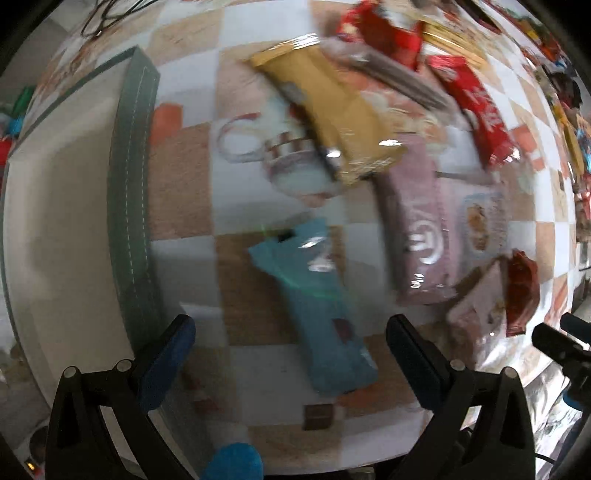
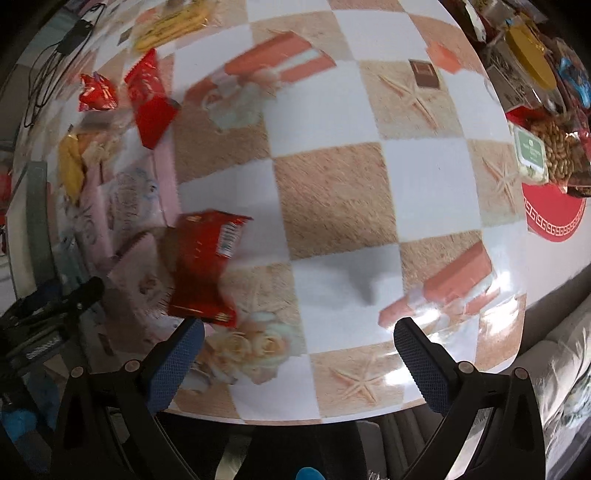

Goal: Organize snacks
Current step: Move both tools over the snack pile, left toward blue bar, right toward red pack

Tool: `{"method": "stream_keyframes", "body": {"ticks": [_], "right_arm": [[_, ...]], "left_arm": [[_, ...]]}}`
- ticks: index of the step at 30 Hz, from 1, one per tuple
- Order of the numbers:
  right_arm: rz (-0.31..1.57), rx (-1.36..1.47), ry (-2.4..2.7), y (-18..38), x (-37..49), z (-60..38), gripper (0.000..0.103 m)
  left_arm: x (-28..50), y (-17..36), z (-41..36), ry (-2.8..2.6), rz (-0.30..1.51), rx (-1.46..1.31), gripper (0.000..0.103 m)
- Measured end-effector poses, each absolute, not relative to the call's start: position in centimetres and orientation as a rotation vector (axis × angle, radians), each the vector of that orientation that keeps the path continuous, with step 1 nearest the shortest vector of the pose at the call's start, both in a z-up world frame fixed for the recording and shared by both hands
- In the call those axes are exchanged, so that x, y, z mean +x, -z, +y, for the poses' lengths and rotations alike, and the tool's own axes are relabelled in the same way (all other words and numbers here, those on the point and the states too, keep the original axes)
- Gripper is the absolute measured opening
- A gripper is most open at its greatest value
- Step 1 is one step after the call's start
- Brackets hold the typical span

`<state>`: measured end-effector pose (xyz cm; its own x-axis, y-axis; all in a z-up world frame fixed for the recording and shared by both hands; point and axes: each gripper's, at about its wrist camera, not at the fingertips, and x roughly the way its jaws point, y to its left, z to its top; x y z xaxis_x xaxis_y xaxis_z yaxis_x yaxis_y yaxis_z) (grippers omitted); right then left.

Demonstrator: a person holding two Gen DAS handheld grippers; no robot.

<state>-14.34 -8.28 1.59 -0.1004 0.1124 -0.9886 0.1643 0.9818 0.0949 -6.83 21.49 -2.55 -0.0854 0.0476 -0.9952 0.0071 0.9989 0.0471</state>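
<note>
Both views are smeared with blur, so fine print on the wrappers is unreadable. The left gripper point(image 1: 290, 354) hangs over the round table point(image 1: 229, 29) with its checkered white-and-tan cloth, its blue-padded jaws spread wide with nothing between them. Right ahead of it, in the gap between the fingers, lies a long teal snack packet point(image 1: 319, 314), flat on the cloth and angled up toward the left. Further out sits a mustard-yellow wrapped bar point(image 1: 332, 110), lying diagonally over a printed mug picture on the cloth. Just right of the teal one is a mauve pink packet point(image 1: 417, 229) with white lettering, and beyond that a bright red wrapper point(image 1: 476, 110). A small dark red pouch point(image 1: 521, 291) lies near the right edge. Off to the left stands a grey-green box with a stitched rim point(image 1: 131, 206), its pale inside open to view.

Over on the right wrist camera, the right gripper point(image 2: 299, 343) is also spread wide and holds nothing, hovering over bare checkered cloth. A red foil snack bag point(image 2: 205, 266) lies just beyond its left finger point(image 2: 173, 365), close by but whether it touches cannot be told. More red packets point(image 2: 149, 99) lie scattered further back on the left.
</note>
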Motion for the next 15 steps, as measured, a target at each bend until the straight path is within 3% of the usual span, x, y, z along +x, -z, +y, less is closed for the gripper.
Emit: {"method": "stream_keyframes", "body": {"ticks": [15], "right_arm": [[1.715,0.256,0.069,-0.7,-10.1,-7.2,0.103]], "left_arm": [[-2.3,4.1,21.0,-0.046,1.648,0.075,0.103]]}}
